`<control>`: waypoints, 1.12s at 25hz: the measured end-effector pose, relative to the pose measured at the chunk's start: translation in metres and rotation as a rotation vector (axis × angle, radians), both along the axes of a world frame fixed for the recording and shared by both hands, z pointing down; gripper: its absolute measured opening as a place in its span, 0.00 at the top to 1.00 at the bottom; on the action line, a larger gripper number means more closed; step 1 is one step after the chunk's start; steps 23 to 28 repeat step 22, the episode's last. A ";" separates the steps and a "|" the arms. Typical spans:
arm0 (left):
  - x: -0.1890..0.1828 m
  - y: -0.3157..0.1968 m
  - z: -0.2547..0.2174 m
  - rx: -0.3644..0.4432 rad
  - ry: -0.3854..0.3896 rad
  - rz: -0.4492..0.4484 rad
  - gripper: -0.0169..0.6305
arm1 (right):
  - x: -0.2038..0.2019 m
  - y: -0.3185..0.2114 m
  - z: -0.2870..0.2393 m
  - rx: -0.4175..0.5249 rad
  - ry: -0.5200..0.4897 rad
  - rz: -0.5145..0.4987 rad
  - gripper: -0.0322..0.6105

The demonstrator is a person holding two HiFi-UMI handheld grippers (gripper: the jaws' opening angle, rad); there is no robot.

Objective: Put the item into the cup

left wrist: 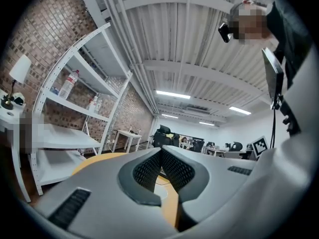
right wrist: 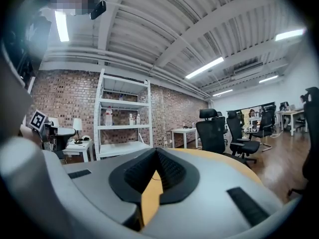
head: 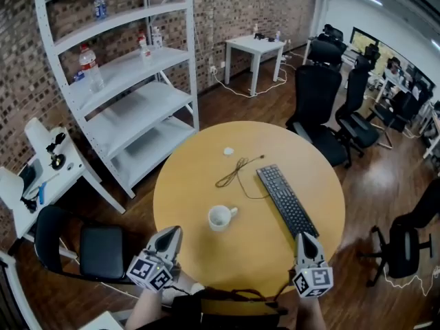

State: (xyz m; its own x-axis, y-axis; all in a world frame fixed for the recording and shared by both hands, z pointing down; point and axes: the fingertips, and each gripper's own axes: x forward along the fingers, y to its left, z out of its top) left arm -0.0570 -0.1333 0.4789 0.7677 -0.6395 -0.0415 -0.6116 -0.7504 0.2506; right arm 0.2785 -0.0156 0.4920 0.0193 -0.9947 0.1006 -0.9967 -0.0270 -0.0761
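Note:
A white cup (head: 221, 217) with its handle to the right stands on the round yellow table (head: 192, 184), a little ahead of both grippers. A small white round item (head: 228, 151) lies at the table's far side, near a thin dark cable (head: 237, 171). My left gripper (head: 172, 234) is at the near left edge of the table, its jaws closed tip to tip with nothing between them (left wrist: 160, 151). My right gripper (head: 305, 238) is at the near right edge, also shut and empty (right wrist: 156, 151). Neither touches the cup.
A black keyboard (head: 287, 199) lies diagonally on the table right of the cup. White shelving (head: 130, 81) with bottles stands at the back left. Black office chairs (head: 320, 108) stand at the right, another chair (head: 96, 249) at the near left, and a small white table (head: 253, 47) is farther back.

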 end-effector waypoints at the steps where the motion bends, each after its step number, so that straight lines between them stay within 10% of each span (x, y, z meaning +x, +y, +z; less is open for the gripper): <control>1: 0.002 0.001 0.000 0.002 -0.002 0.000 0.97 | 0.002 0.004 0.002 0.000 -0.007 0.006 0.94; 28: -0.019 0.007 0.009 -0.029 -0.024 -0.048 0.97 | -0.010 -0.009 0.000 0.009 -0.010 -0.027 0.94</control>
